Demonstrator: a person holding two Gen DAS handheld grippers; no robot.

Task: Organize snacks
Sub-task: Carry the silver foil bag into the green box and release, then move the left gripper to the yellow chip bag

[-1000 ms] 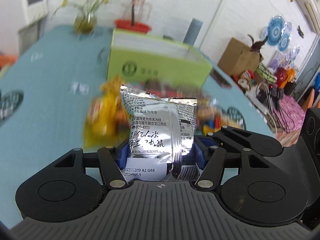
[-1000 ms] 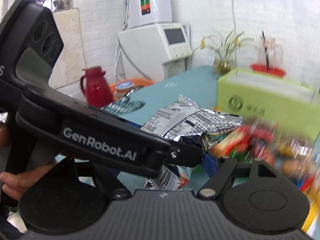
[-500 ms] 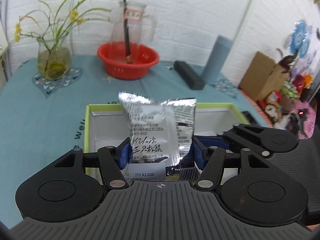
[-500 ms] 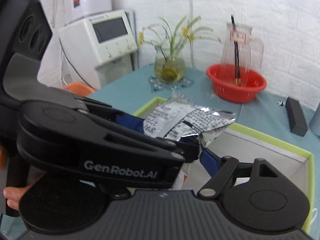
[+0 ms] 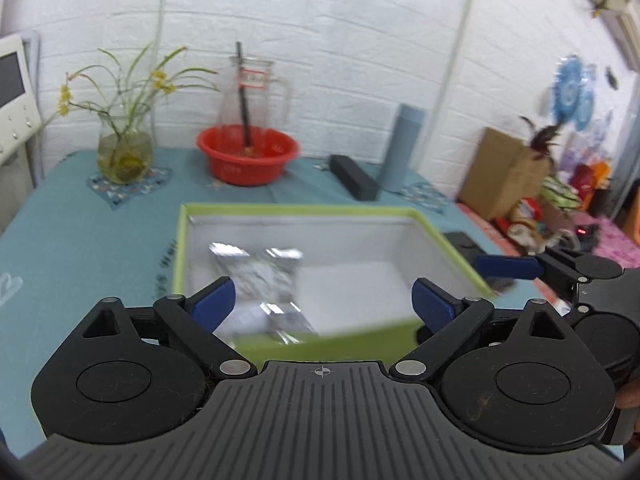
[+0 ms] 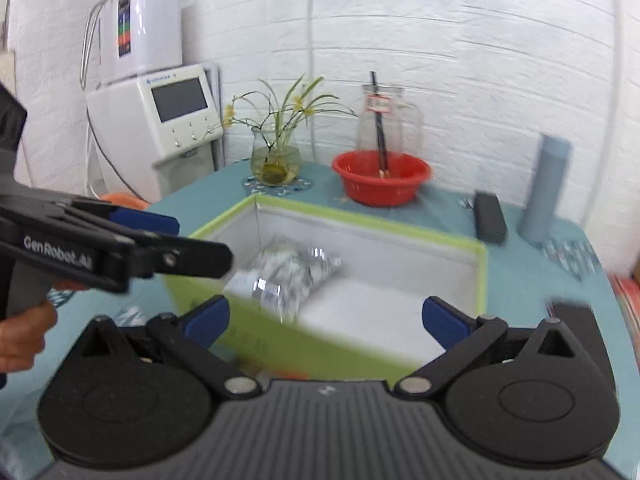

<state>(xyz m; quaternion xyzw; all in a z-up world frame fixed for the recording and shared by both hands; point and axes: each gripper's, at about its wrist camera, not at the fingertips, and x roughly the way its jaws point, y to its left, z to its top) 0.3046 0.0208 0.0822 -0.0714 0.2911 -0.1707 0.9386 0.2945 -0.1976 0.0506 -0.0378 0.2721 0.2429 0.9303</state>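
Note:
A silver snack packet lies inside the green box with a white interior, at its left side; it also shows in the right wrist view, in the box. My left gripper is open and empty just above the box's near edge. My right gripper is open and empty at the box's near wall. The left gripper also shows in the right wrist view at the left, beside the box.
On the teal tablecloth behind the box stand a red basin with a glass jug, a vase of flowers, a black bar and a grey-blue cylinder. A white appliance stands left of the table.
My left gripper carried the silver packet over the box, opened and let it go. The packet now lies in the box. Both grippers are open.

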